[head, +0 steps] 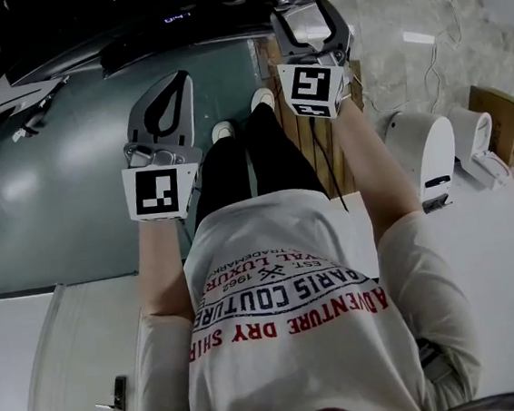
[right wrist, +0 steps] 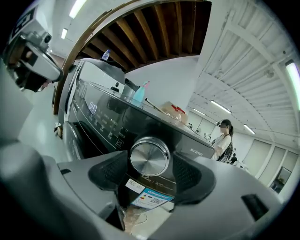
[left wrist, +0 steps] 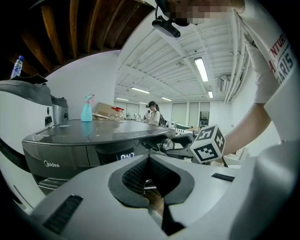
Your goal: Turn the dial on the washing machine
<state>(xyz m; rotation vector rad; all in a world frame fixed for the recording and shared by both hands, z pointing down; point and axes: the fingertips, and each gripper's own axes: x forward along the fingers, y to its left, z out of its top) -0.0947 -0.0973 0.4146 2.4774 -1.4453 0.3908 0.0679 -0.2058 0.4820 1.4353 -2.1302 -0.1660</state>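
Note:
The dark grey washing machine [head: 173, 17] stands in front of me, with its display lit. Its round metal dial [right wrist: 150, 157] sits on the front panel at the right end. My right gripper [right wrist: 150, 165] is open, and the dial lies between its two dark pads with a slim gap on each side. In the head view the right gripper [head: 295, 3] reaches up to the machine's panel. My left gripper [head: 173, 79] hangs lower left, away from the machine, shut with nothing in it. The left gripper view shows its pads [left wrist: 136, 176] meeting and the right gripper [left wrist: 176, 143] at the dial.
A blue spray bottle [left wrist: 86, 110] and a cardboard box stand on top of the machine. White appliances [head: 425, 150] and a brown box [head: 499, 120] sit on the floor at the right. A wooden board [head: 324, 152] lies under my right arm. A person [right wrist: 224, 136] stands far back.

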